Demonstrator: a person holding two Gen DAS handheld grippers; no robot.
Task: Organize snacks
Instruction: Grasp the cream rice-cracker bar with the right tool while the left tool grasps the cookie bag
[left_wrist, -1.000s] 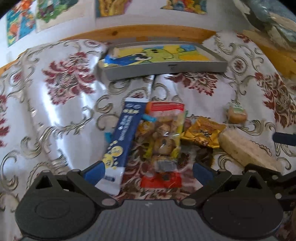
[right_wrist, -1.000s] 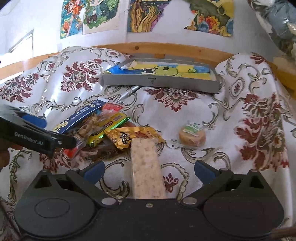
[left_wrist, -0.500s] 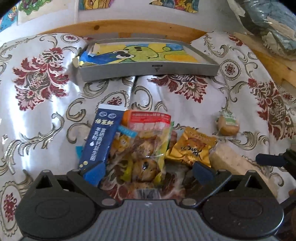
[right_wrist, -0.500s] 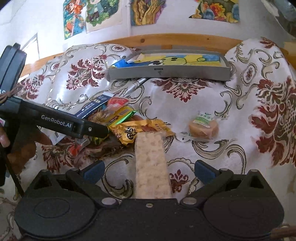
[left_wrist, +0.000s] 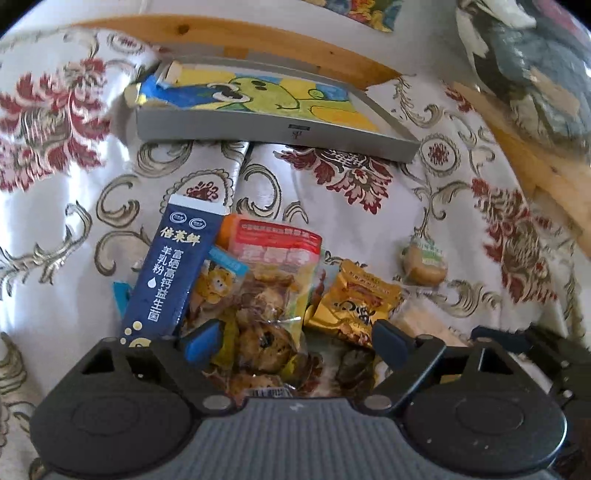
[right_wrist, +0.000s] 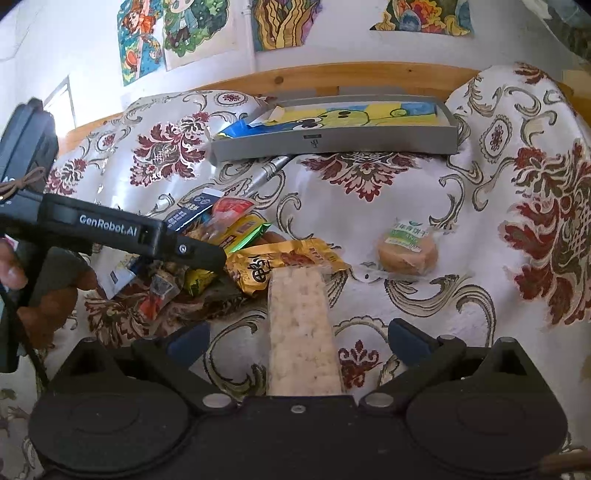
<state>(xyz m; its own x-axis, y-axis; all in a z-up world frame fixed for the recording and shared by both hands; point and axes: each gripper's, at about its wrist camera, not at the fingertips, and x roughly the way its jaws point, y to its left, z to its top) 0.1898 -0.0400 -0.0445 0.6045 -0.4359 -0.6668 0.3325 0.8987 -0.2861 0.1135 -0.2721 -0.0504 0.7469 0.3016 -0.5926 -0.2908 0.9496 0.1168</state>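
Observation:
A pile of snacks lies on the floral cloth: a blue box (left_wrist: 173, 273), a clear cookie bag with a red top (left_wrist: 275, 288), a gold packet (left_wrist: 354, 306) and a pale rice bar (right_wrist: 301, 332). A wrapped round bun (right_wrist: 408, 249) sits apart to the right. My left gripper (left_wrist: 295, 343) is open, low over the pile, with the cookie bag's lower end between its fingers. My right gripper (right_wrist: 299, 339) is open too, its fingers well clear on either side of the rice bar. In the right wrist view the left gripper (right_wrist: 218, 258) reaches into the pile from the left.
A grey tray (left_wrist: 273, 136) lined with a cartoon picture stands at the back by the wooden rail (right_wrist: 332, 75). A silver pen (right_wrist: 266, 171) lies just in front of it. A person's hand (right_wrist: 55, 295) holds the left gripper's handle. Bundled fabric (left_wrist: 535, 74) sits far right.
My left gripper has moved forward and down onto the snack pile, so the cookie bag now lies between its fingers. The right gripper has crept slightly closer to the rice bar.

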